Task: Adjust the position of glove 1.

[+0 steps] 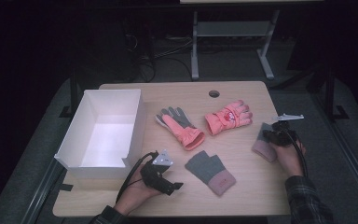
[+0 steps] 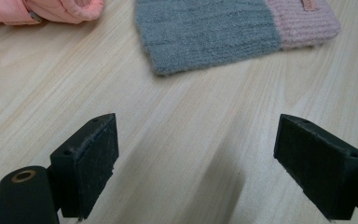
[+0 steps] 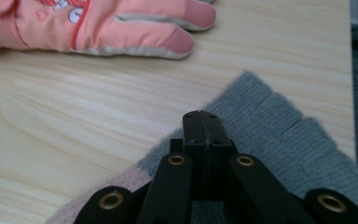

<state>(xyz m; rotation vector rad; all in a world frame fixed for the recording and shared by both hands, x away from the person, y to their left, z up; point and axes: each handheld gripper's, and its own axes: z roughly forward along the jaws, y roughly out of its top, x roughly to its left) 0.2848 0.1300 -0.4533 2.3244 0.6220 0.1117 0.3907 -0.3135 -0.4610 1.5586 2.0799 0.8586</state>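
Two pairs of gloves lie on the wooden table [image 1: 242, 186]. One pink ski glove [image 1: 228, 116] rests face up beside its mate [image 1: 179, 126], which shows a grey palm. A grey and pink knit fingerless glove [image 1: 209, 171] lies at the front centre. The second knit glove [image 1: 263, 142] lies at the right, under my right gripper [image 1: 266, 135]. In the right gripper view the right gripper [image 3: 204, 122] is shut, its jaws pressed together just over the grey knit [image 3: 270, 135], with no fabric visible between them. My left gripper [image 1: 176, 185] is open, low over bare wood, short of the centre knit glove [image 2: 214, 32].
An open white box [image 1: 102, 130] stands at the table's left, next to my left hand. A round cable hole [image 1: 214, 93] sits near the far edge. The table's right edge is close behind the right knit glove. A pink cuff [image 2: 42, 9] shows in the left gripper view.
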